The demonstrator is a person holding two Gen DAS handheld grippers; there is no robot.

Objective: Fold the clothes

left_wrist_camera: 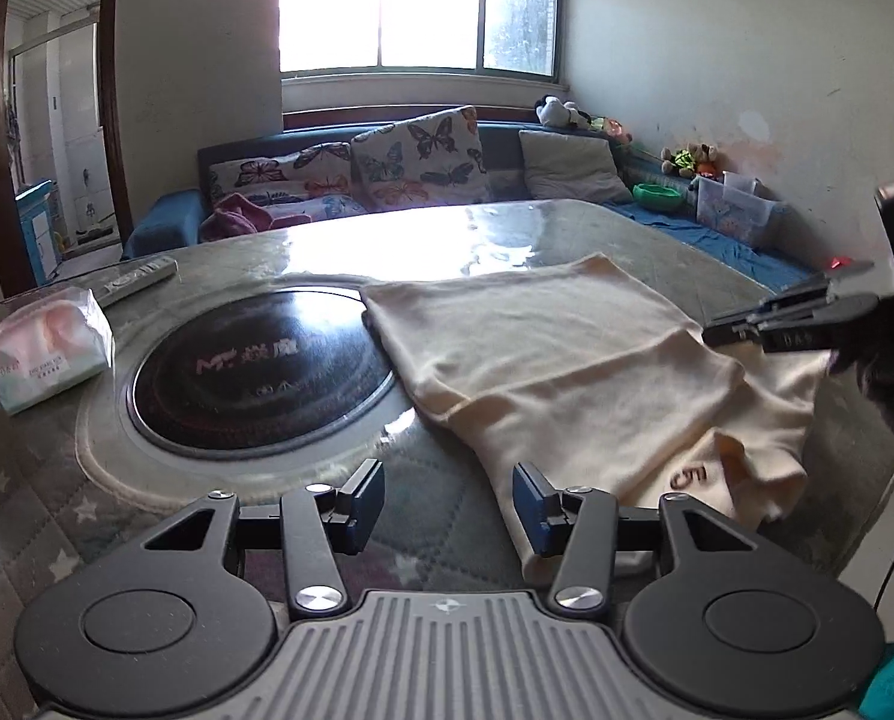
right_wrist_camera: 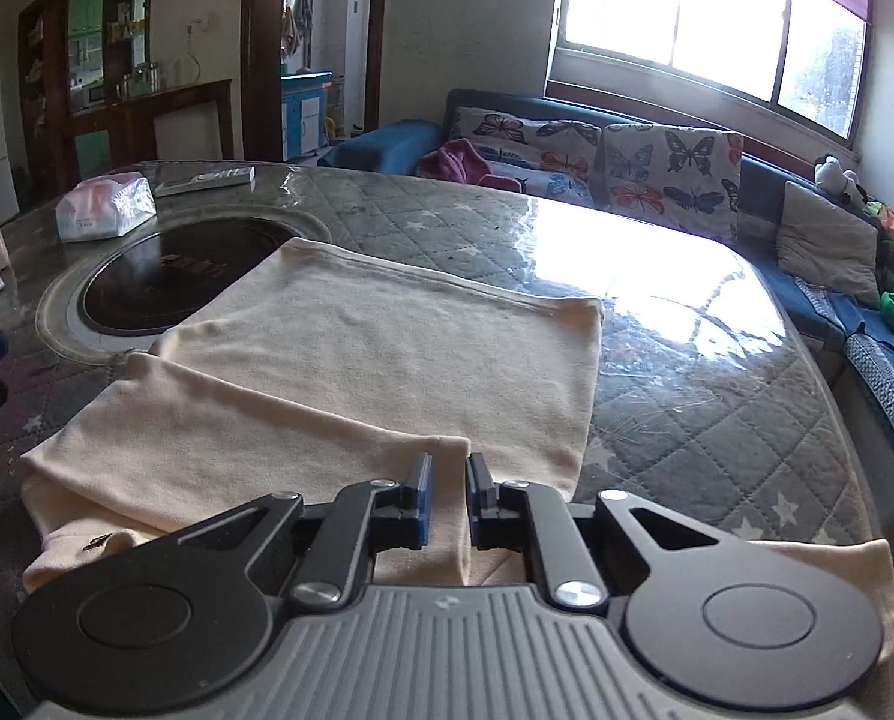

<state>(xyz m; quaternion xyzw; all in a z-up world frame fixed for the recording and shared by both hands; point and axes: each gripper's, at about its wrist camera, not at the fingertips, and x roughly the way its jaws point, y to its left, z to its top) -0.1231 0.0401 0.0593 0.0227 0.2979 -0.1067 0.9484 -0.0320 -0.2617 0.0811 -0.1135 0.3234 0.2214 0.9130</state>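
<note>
A quilted table (right_wrist_camera: 717, 420) under a clear cover is filling the scene, a sofa (right_wrist_camera: 567, 114) lying beyond its far edge and a round black cooktop (left_wrist_camera: 261, 372) sitting inset at far left. A cream garment (right_wrist_camera: 339, 360), partly folded, is lying across the near half, overlapping the cooktop rim and draping over the near edge, leaving the far right open. A tissue pack (left_wrist_camera: 45, 354) and a remote (left_wrist_camera: 138, 279) are sitting far left; the left gripper (left_wrist_camera: 447, 504) is hovering half-spread and empty, the right gripper (right_wrist_camera: 449, 480) showing a narrow gap over a fold.
</note>
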